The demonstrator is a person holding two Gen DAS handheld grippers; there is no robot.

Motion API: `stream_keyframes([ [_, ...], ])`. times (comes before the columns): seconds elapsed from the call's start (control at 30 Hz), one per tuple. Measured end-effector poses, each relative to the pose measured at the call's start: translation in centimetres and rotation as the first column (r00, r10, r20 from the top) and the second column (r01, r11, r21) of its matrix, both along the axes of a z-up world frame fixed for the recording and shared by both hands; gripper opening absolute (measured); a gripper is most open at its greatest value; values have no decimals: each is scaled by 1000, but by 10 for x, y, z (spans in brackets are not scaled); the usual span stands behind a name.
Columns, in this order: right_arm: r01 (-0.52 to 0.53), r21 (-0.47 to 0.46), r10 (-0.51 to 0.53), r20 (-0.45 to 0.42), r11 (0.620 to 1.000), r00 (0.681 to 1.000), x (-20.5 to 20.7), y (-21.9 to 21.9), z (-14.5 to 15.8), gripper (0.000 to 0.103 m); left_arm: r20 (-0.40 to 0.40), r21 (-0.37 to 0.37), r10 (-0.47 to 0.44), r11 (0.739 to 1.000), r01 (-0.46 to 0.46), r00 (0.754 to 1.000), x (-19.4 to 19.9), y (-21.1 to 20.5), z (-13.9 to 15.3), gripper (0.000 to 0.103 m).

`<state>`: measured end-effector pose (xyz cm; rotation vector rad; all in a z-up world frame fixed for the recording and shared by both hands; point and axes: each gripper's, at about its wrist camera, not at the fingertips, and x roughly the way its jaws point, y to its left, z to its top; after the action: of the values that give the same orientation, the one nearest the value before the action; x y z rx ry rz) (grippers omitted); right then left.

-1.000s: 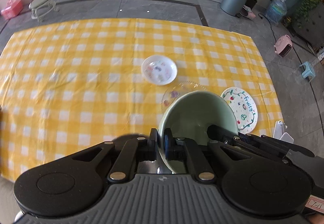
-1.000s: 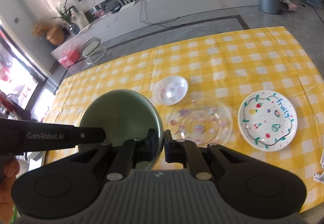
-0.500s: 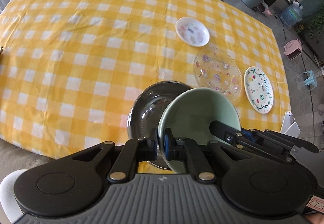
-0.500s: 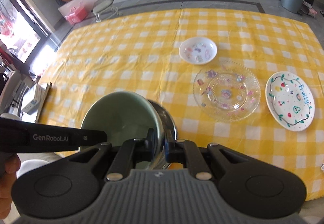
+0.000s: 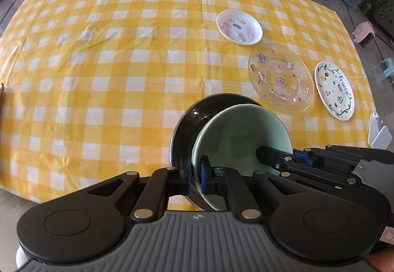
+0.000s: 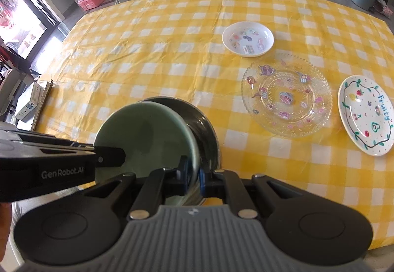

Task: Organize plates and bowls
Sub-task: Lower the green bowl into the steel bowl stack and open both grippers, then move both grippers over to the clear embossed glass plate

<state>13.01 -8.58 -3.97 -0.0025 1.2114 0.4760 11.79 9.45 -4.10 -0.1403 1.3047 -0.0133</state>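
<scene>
Since half a second ago the green bowl (image 5: 242, 134) has come lower and now sits partly inside the dark metal bowl (image 5: 189, 129), tilted, its far rim riding above the dark rim — a second ago the dark bowl was not in view at all. Left gripper (image 5: 195, 174) pinches the green bowl's near-left rim; right gripper (image 6: 193, 177) pinches its near-right rim. Two opposed grips likely keep the bowl level enough to nest.

The right wrist view shows the metal bowl's wall (image 6: 209, 139) on the right of the green one; the left view shows it on the left. Both show three plates untouched on the checked tablecloth (image 5: 98, 75): small white dish (image 5: 238, 27), clear glass plate (image 5: 280, 78), "Fruity" plate (image 5: 335, 91).
</scene>
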Motion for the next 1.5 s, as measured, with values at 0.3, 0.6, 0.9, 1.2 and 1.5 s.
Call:
stream_keyframes([
  [0.3,-8,-7,8,-14,1000,1000,3,5,-11,7,-7,42,-35,999,35,999,0,-6,-9,8],
  [0.6,-12,-39,13,17,999,1000,3,9,-13,6,-9,47,-34,998,35,999,0,-3,-8,8],
  [0.9,-21,-71,25,52,997,998,4,10,-6,8,40,49,-61,997,59,997,-2,-10,12,9],
  [1.2,-57,-53,60,51,997,997,-2,12,6,29,62,20,-48,999,47,997,-6,-10,17,16],
  [1.5,-82,-66,91,154,994,984,-13,10,33,46,107,-4,-34,999,35,994,-10,-9,29,19],
])
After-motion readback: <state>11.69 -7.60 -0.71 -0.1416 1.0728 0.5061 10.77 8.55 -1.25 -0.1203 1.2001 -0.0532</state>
